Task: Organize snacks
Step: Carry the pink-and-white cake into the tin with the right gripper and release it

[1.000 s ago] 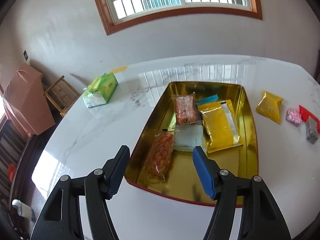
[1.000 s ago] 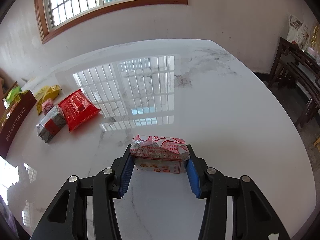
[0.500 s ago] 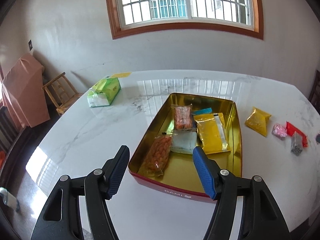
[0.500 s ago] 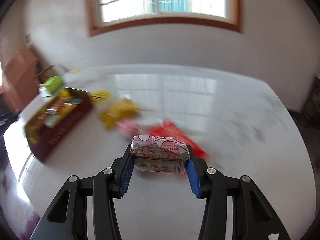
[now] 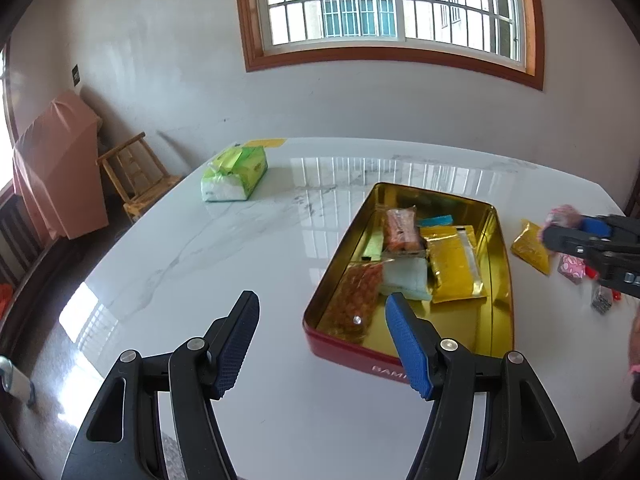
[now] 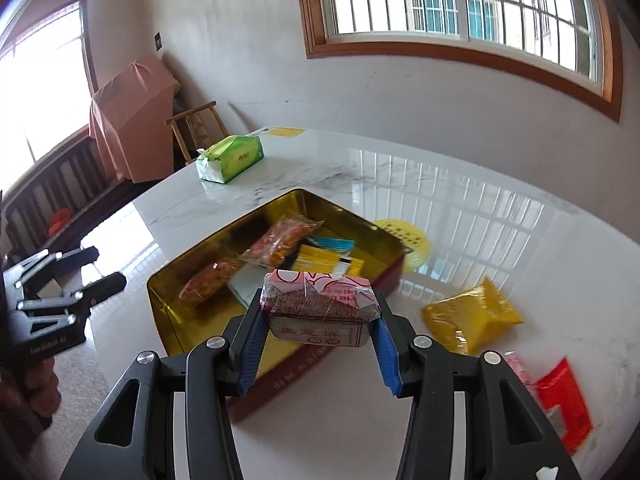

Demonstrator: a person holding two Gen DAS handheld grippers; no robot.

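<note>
A red tin with a gold inside (image 5: 500, 280) (image 6: 168, 312) sits on the white marble table and holds several snack packets. My right gripper (image 6: 318, 340) is shut on a pink-and-white wrapped snack block (image 6: 320, 304) and holds it in the air just before the tin's near right wall. It shows in the left wrist view (image 5: 576, 236) at the right edge. My left gripper (image 5: 322, 344) is open and empty, above the table left of the tin's near corner. A yellow packet (image 6: 472, 312) (image 5: 530, 246), a pink one (image 6: 520, 368) and a red one (image 6: 564, 400) lie right of the tin.
A green tissue pack (image 5: 234, 172) (image 6: 230, 158) lies at the table's far left. A round yellow sticker (image 6: 404, 240) lies behind the tin. A wooden chair (image 5: 134, 176) and a pink-covered object (image 5: 56, 168) stand beyond the table's left edge.
My right gripper has swung left with the snack block, from over the bare table to just before the tin. My left gripper has pulled back and left, away from the tin.
</note>
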